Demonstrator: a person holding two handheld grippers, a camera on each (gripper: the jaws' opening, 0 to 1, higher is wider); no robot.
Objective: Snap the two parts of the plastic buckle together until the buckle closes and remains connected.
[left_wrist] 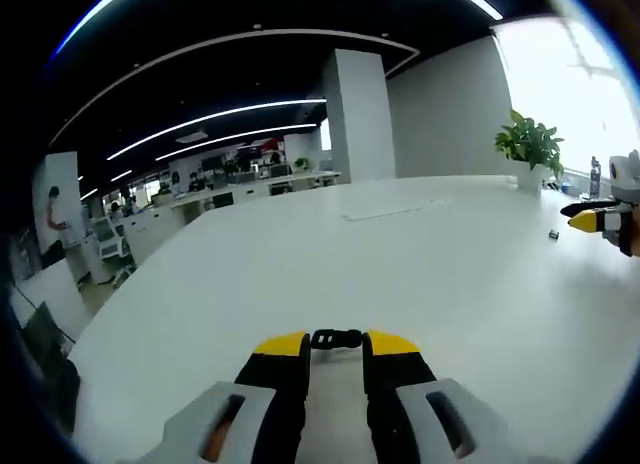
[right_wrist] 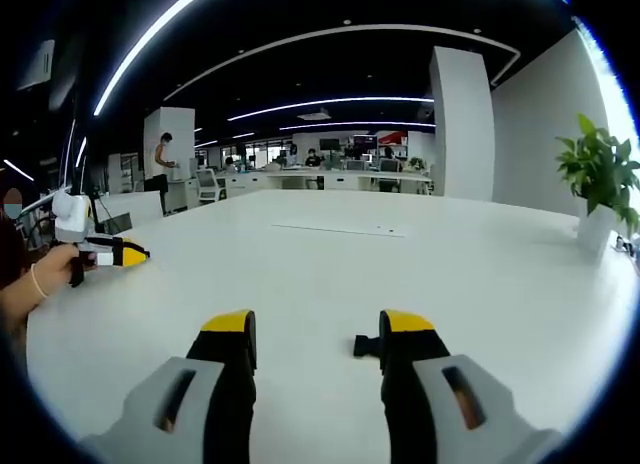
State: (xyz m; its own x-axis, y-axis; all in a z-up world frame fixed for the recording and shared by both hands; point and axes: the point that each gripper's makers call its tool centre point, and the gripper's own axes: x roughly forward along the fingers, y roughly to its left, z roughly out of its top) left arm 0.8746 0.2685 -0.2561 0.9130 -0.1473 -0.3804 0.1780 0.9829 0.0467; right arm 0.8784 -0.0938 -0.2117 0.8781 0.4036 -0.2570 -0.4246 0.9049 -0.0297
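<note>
My left gripper point(left_wrist: 337, 342) is shut on a black buckle part point(left_wrist: 336, 338), held crosswise between its yellow tips low over the white table point(left_wrist: 300, 264). The other black buckle part point(right_wrist: 366, 345) lies on the table just inside the right-hand finger of my right gripper point(right_wrist: 317, 324), whose jaws stand wide open with nothing gripped. In the left gripper view this part point(left_wrist: 553, 234) is a small dark speck below the right gripper point(left_wrist: 592, 220) at the right edge. In the right gripper view, a hand holds the left gripper point(right_wrist: 118, 252) at the far left.
A potted plant point(left_wrist: 528, 144) point(right_wrist: 600, 174) stands at the table's far corner, with a small bottle point(left_wrist: 595, 174) beside it. A flat white sheet point(right_wrist: 340, 228) lies on the far half of the table. Office desks, a pillar and people are beyond the table.
</note>
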